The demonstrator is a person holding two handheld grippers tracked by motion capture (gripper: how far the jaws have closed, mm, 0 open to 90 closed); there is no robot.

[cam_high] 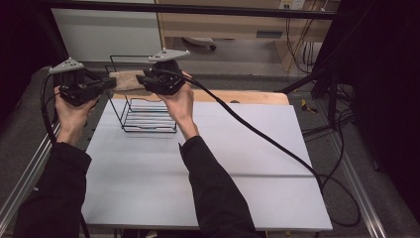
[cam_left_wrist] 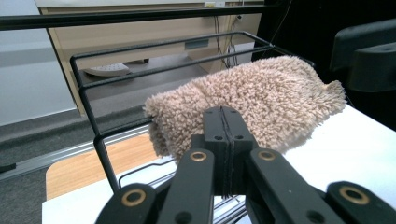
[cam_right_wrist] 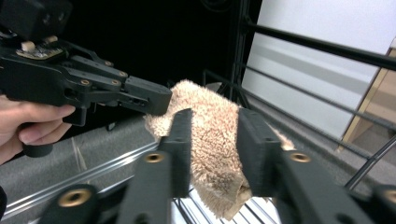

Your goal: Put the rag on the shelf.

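Two grippers meet over one wire rack at the far left part of one white table. One beige towel is held up between them, above the rack's top rails.

The left gripper points right from the person's left hand. In the left gripper view its jaws are pressed flat together with only a thin seam between them, the tips buried in the near side of the towel; the pile hides whether cloth is pinched there. In the right gripper view the same gripper touches the towel's upper left corner, jaws closed at the cloth's edge.

The right gripper points left from the right hand. Its own view shows its jaws narrowly parted with the towel hanging between them and both inner faces against the pile; its fingertips' midpoint lies on the cloth. One corner of the towel droops below the jaws toward the rack's wires.

Two grey three-cornered plates top the grippers. One thick cable trails from the right gripper across the table to its right edge. The rack's rails pass behind and beside the towel in the left gripper view. One wooden strip borders the table's far edge. Two dark sleeves enter from below.
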